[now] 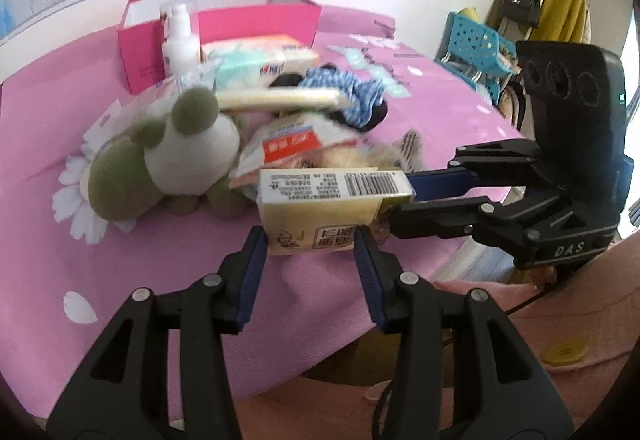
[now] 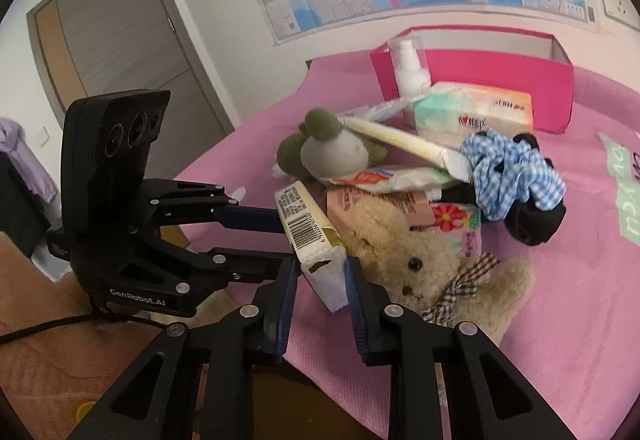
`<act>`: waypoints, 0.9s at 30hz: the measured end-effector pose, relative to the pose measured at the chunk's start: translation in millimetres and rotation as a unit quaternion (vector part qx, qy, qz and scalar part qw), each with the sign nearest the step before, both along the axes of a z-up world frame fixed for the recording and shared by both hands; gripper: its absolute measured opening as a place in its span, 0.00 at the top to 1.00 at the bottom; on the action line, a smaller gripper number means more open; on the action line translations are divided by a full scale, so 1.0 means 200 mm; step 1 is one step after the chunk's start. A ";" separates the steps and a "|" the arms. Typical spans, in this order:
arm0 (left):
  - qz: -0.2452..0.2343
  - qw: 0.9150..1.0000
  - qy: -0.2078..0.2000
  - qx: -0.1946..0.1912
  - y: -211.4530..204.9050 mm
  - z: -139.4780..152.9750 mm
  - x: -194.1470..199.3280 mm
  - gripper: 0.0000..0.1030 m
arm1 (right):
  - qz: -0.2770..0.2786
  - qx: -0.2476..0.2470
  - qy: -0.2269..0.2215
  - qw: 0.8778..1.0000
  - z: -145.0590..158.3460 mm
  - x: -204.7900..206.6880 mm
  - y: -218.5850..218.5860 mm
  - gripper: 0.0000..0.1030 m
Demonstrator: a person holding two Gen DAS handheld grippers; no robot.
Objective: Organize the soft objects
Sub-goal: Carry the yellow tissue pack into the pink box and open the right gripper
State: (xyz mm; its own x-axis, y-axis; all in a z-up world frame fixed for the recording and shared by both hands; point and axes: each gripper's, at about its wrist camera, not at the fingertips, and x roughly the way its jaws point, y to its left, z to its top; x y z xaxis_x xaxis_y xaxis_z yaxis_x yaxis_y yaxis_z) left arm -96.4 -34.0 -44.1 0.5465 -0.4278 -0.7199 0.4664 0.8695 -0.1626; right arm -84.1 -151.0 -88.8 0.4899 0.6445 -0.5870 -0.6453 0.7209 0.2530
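Blue-padded jaws fill the foreground: the left gripper (image 1: 310, 240) stands narrow around the near end of a yellow tissue pack (image 1: 334, 205), pads against its sides, while the right gripper (image 1: 400, 195) comes in from three o'clock and nips the pack's other end. In the right wrist view the right gripper (image 2: 320, 272) pinches the crumpled white end flap, its jaws close together. Both claws on one pack, then, looking like a handover, though which side is giving cannot be told from here.

To do it cleanly, one claw ought to have a firm bite on the body rather than the flimsy flap before the other lets go (soft packs sag and twist).

The pack itself: pale yellow, barcode strip on top, printed characters on the face, lifted at the near edge of the pink bedspread (image 1: 180, 252).

Beyond, at eleven o'clock, lies a green frog plush (image 1: 168, 155); a beige teddy bear (image 2: 424, 268) sits just beside the pack, and at twelve o'clock stands a pink box (image 1: 260, 23).
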 end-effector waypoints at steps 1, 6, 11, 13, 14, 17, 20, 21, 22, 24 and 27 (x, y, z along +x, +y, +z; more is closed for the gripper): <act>0.000 1.000 -0.007 -0.001 0.00 0.02 -0.01 0.55 | 0.002 0.007 0.000 1.000 0.02 0.00 -0.02 0.76; -0.001 0.999 -0.051 -0.002 -0.01 0.21 0.04 0.55 | 0.012 0.031 -0.018 0.999 0.15 0.01 -0.06 0.76; -0.002 0.996 -0.093 -0.004 -0.05 0.38 0.20 0.55 | -0.004 0.052 -0.041 0.998 0.31 0.14 -0.10 0.76; -0.002 0.994 -0.107 -0.002 -0.07 0.44 0.27 0.55 | -0.014 0.058 -0.053 0.997 0.37 0.23 -0.12 0.76; -0.001 0.994 -0.111 0.002 -0.09 0.47 0.32 0.55 | -0.020 0.061 -0.058 0.996 0.39 0.27 -0.14 0.76; -0.003 0.993 -0.120 0.015 -0.13 0.52 0.45 0.55 | -0.035 0.073 -0.067 0.994 0.48 0.40 -0.19 0.76; 0.005 0.993 -0.117 0.022 -0.16 0.55 0.60 0.55 | -0.048 0.082 -0.072 0.993 0.55 0.52 -0.24 0.76; 0.006 0.993 -0.113 0.022 -0.16 0.56 0.67 0.55 | -0.051 0.087 -0.068 0.993 0.57 0.58 -0.25 0.76; 0.008 0.994 -0.109 0.021 -0.16 0.57 0.71 0.55 | -0.052 0.090 -0.062 0.993 0.58 0.64 -0.25 0.76; 0.012 0.995 -0.097 0.020 -0.16 0.58 0.83 0.55 | -0.059 0.097 -0.052 0.992 0.60 0.75 -0.27 0.76; 0.022 0.996 -0.078 0.025 -0.17 0.56 0.96 0.55 | -0.066 0.108 -0.037 0.991 0.62 0.90 -0.30 0.76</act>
